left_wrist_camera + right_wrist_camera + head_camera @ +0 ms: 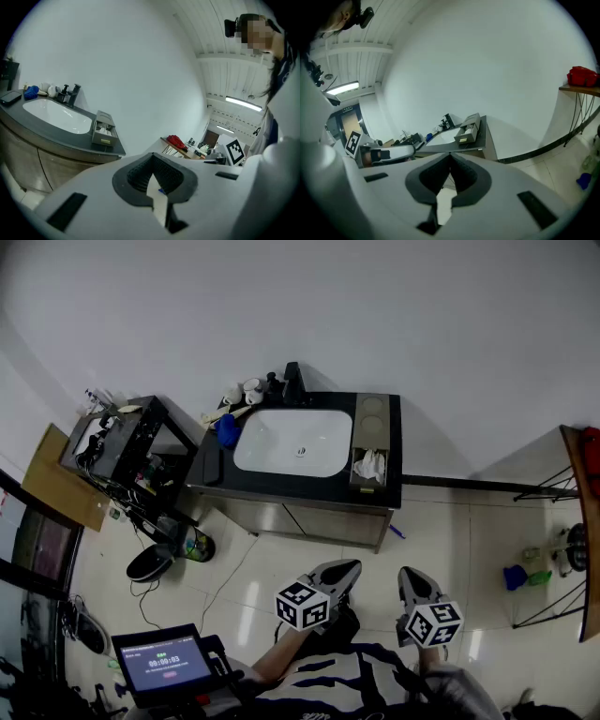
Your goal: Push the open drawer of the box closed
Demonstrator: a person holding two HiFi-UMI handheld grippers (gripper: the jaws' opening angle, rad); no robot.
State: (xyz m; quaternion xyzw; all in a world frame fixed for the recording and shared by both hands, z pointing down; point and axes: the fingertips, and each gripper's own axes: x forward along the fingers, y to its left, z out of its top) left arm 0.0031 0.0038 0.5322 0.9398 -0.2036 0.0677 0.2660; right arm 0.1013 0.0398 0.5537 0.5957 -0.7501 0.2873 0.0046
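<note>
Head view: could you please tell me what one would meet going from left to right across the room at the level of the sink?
Black shelf unit → blue item → white sink basin → box with its open drawer → wooden side table at the right edge.

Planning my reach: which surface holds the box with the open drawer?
The black sink counter, not the rack or side table; the box sits right of its basin.

Open floor [441, 531] fronts the drawer [370, 465], the faucet [292, 381] seemingly well aside.
</note>
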